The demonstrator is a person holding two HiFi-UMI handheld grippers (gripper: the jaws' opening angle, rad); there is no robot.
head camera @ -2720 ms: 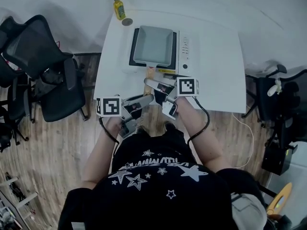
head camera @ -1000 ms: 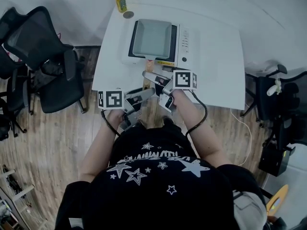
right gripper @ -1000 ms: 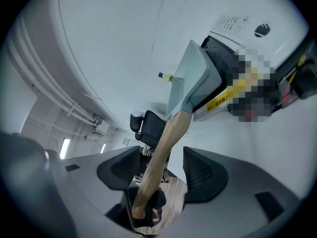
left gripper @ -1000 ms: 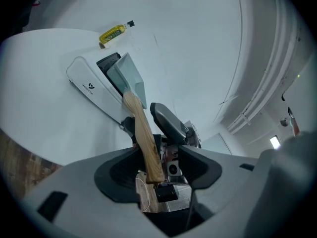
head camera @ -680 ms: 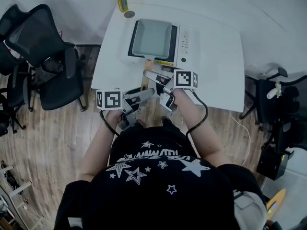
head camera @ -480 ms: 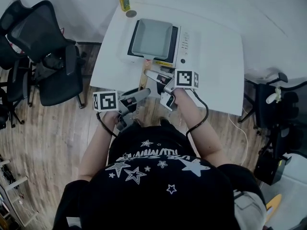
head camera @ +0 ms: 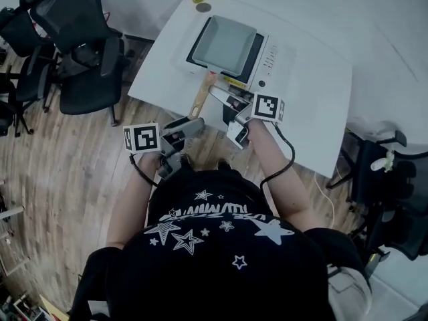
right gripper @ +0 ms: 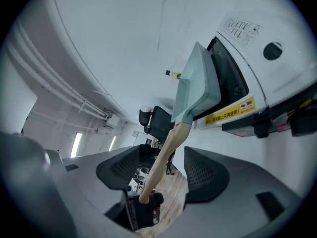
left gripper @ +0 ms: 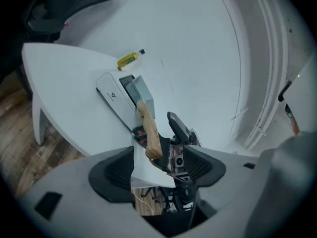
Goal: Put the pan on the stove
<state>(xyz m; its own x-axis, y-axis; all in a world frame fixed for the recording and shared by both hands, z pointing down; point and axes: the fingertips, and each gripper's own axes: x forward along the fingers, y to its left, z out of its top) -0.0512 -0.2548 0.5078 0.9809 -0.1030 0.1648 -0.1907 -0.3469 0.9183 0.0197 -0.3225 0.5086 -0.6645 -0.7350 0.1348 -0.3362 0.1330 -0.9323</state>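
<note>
L gripper (left gripper: 161, 168), nearest, at 8 o'clock of the R one: jaws wide apart, nothing in them. R gripper (right gripper: 166, 175): jaws wide too; handle (head camera: 201, 96) runs btwn them, pads not pressing it. Pan (head camera: 224, 44) sits on stove (head camera: 273, 57) at 12 o'clock on table (head camera: 314, 105), handle pointing 7 o'clock. Task looks done; only pull-back left.

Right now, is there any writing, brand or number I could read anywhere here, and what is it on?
Nothing reads clearly.
Yellow sticker on the stove front: print too small.
White label on the stove top: blurred.
Dark mark on the stove's white casing: unreadable.
Shirt lettering: blurred.
</note>
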